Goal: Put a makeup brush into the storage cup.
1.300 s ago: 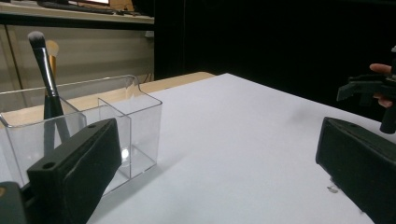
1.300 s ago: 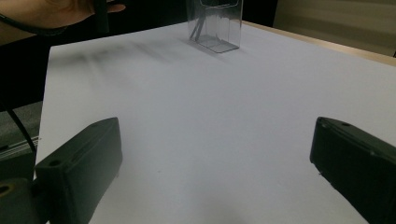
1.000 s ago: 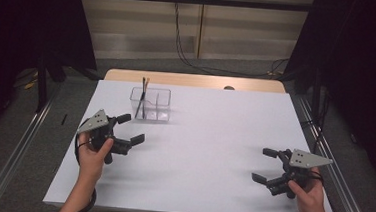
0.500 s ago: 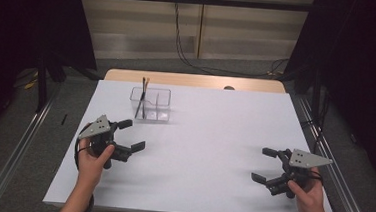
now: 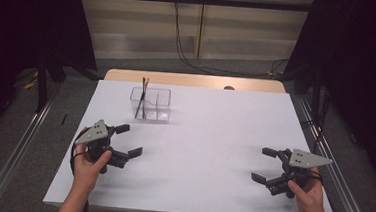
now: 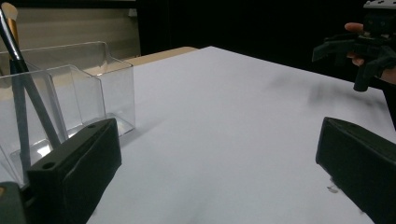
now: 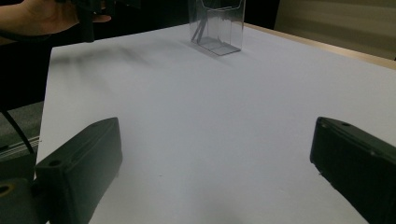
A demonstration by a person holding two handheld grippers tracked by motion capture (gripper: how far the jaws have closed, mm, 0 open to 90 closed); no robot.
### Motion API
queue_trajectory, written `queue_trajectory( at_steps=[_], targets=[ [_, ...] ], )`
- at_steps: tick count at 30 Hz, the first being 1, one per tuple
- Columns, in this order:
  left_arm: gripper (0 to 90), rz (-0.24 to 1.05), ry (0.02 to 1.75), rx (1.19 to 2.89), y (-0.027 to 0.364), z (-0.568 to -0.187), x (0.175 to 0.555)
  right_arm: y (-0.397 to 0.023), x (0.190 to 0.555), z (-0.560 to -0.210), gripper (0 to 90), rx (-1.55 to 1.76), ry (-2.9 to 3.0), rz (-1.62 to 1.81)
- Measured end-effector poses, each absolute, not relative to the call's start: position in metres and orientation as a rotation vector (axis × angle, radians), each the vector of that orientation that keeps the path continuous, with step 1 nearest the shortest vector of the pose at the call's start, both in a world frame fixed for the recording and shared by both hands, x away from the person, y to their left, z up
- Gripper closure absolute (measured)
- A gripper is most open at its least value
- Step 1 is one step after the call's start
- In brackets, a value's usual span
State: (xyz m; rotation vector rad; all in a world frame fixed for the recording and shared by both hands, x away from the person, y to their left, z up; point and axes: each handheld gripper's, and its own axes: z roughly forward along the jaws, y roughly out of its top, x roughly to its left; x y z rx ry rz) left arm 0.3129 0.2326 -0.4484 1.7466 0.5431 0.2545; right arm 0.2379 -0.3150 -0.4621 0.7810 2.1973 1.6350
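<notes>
Clear plastic organizer (image 5: 151, 102), split into compartments, is seen at the far-left of the white bench (image 5: 214, 138); two thin brushes (image 5: 142, 99) are leaned in its left compartment. Left claw (image 5: 128, 141) is held released near it, nothing gripped. Right claw (image 5: 264, 165) is held released, well apart, at the near-right.

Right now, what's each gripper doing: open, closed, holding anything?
Left gripper: open, holding nothing.
Right gripper: open, holding nothing.
</notes>
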Motion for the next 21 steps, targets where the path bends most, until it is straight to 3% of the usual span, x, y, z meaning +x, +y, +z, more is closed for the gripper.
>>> queue_trajectory(
  at_steps=[21],
  targets=[
    [0.1,0.279,0.565,1.754,0.255,-0.451,0.299,-0.314,0.238,-0.462,2.0,0.778,2.197,1.637]
  ],
)
